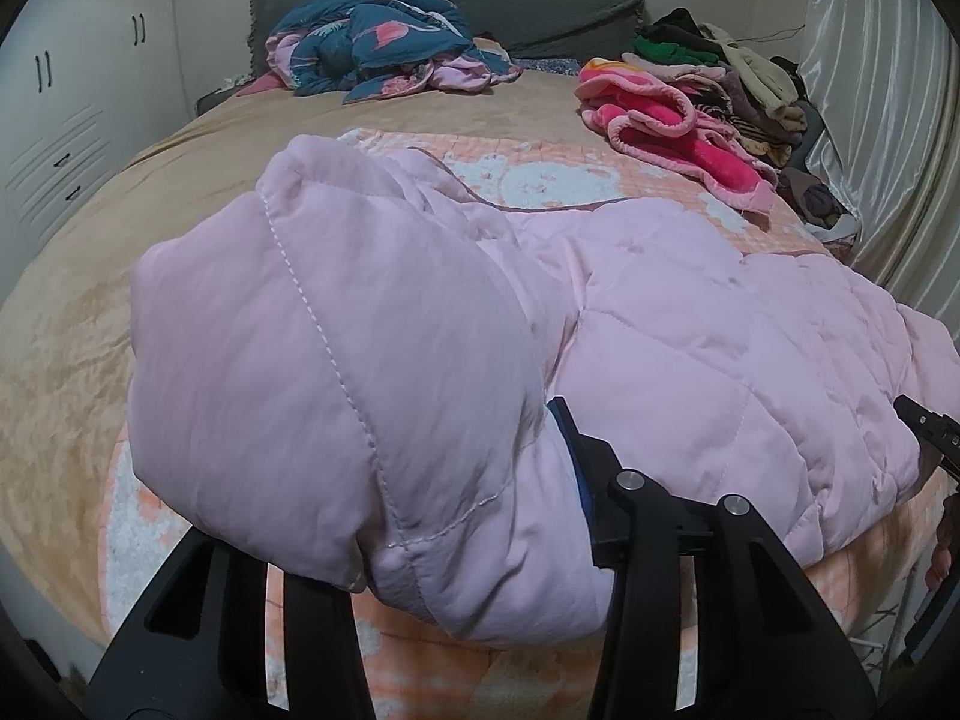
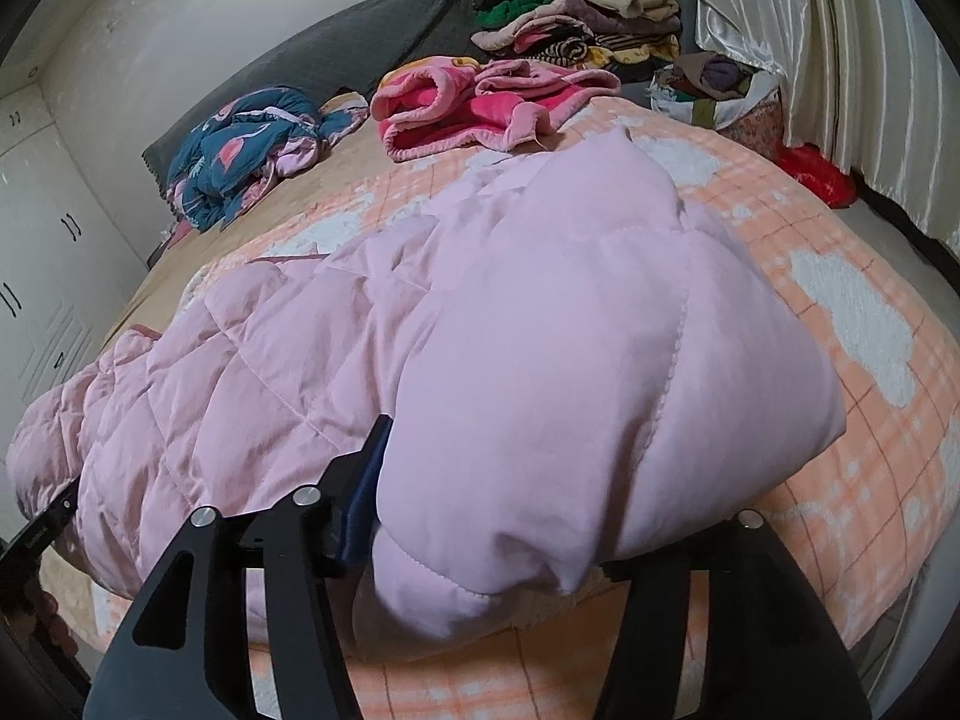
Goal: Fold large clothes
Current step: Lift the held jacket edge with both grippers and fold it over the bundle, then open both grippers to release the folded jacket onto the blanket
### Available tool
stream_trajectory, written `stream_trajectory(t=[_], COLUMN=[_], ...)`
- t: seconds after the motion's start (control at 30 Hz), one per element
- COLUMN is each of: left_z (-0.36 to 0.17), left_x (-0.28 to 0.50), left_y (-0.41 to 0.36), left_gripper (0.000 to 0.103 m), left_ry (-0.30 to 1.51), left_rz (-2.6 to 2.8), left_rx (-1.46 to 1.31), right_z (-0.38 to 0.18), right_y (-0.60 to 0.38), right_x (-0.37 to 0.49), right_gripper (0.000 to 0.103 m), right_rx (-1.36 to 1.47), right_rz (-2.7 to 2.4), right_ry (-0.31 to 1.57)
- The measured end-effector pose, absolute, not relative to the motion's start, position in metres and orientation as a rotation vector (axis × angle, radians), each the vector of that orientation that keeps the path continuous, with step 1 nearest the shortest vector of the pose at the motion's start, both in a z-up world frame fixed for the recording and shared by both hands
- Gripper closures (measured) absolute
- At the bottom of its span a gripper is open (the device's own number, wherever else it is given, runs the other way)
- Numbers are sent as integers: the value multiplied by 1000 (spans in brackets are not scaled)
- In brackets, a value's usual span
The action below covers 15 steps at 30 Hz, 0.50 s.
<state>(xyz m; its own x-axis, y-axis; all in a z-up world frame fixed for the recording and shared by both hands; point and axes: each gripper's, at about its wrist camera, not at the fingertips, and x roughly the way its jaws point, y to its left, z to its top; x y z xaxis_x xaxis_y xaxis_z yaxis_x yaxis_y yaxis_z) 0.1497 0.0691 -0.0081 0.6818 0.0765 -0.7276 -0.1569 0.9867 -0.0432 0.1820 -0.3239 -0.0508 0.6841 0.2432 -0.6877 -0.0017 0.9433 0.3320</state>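
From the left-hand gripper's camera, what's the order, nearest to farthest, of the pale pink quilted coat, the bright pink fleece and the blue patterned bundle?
1. Pale pink quilted coat: draped between the left gripper's fingers.
2. Bright pink fleece: farther back, right side of the bed.
3. Blue patterned bundle: farthest, left of centre, by the grey headboard.

Pink quilted jacket (image 1: 384,372) bulges between the left gripper's (image 1: 480,480) fingers (image 1: 579,456).
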Motion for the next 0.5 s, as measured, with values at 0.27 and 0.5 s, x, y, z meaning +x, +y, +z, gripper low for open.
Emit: stream_trajectory(t=[0.27,0.5], left_z=[-11,-19], left_x=[147,140], left_y=[71,73], left_gripper=[65,62], left_ry=[812,821], left_rz=[127,118], left_rx=[-116,-122], right_z=[-45,-42], right_y=[-332,-342], right_x=[164,122], right_gripper=[38,23], right_rx=[296,207], right_rz=[163,102], right_ry=[821,795])
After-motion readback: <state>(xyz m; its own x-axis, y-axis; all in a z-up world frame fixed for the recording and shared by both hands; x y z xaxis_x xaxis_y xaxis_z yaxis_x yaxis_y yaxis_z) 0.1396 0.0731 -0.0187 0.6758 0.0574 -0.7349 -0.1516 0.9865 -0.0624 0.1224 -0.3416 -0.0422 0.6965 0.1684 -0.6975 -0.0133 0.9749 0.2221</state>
